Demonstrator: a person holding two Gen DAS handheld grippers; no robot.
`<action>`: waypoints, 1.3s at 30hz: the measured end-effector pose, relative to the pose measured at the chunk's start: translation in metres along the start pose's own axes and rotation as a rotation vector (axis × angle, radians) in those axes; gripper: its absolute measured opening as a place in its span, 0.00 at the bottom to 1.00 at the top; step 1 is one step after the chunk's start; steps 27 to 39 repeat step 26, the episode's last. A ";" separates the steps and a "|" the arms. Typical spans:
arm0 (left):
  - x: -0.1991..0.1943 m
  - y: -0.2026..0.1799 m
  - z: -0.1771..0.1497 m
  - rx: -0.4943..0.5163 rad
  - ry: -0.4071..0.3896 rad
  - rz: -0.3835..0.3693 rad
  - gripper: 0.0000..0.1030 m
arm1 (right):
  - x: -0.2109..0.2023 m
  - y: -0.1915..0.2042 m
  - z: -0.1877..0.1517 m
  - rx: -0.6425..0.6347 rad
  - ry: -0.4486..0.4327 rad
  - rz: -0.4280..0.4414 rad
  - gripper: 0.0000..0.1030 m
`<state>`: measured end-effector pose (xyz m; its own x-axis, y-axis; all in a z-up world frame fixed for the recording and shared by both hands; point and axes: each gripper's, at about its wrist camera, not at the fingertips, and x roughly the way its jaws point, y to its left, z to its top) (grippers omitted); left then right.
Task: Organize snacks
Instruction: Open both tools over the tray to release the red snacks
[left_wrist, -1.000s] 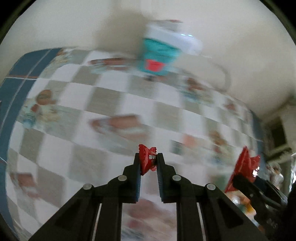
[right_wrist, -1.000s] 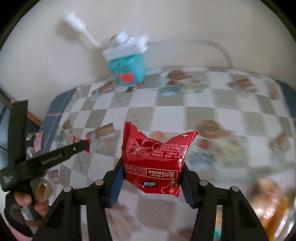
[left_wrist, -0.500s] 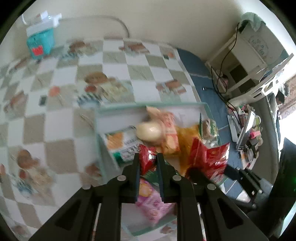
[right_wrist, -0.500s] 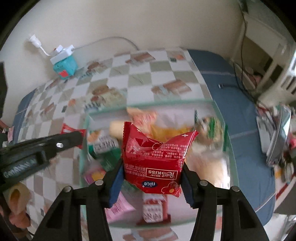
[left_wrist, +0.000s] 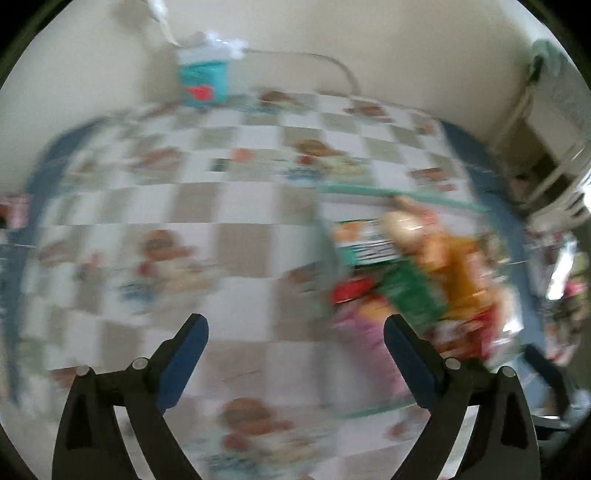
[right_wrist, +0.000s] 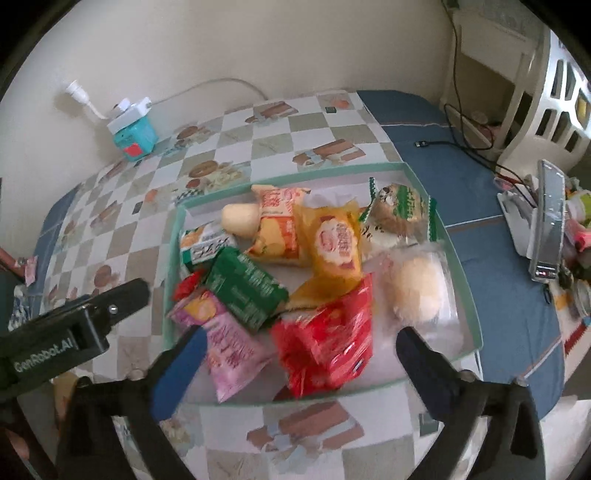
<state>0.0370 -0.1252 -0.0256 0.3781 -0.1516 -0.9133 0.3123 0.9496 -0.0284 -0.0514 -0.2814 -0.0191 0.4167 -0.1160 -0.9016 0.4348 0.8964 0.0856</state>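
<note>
Right wrist view: I'm opening the right gripper (right_wrist: 299, 350) over the tray (right_wrist: 461, 254), red packet (right_wrist: 325, 343) seemingly dropping free; left gripper (left_wrist: 295, 343) opening empty; I'd lift straight clear

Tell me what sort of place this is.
Probably a lived-in home room, not a shop or lab: a food-print checkered tablecloth, a wall-plugged power strip, and white furniture with cables.

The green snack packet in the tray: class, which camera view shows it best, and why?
The right wrist view: the green snack packet is sharp there, lying on other snacks in the tray. In the left wrist view, motion blur reduces it to a green smear at the right.
</note>
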 end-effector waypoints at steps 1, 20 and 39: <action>-0.005 0.005 -0.005 0.009 -0.014 0.044 0.93 | -0.003 0.005 -0.005 -0.008 -0.002 -0.001 1.00; -0.035 0.046 -0.056 -0.026 -0.041 0.188 0.93 | -0.031 0.040 -0.053 -0.031 -0.060 -0.032 1.00; -0.037 0.046 -0.058 -0.026 -0.048 0.202 0.93 | -0.031 0.040 -0.055 -0.024 -0.066 -0.023 1.00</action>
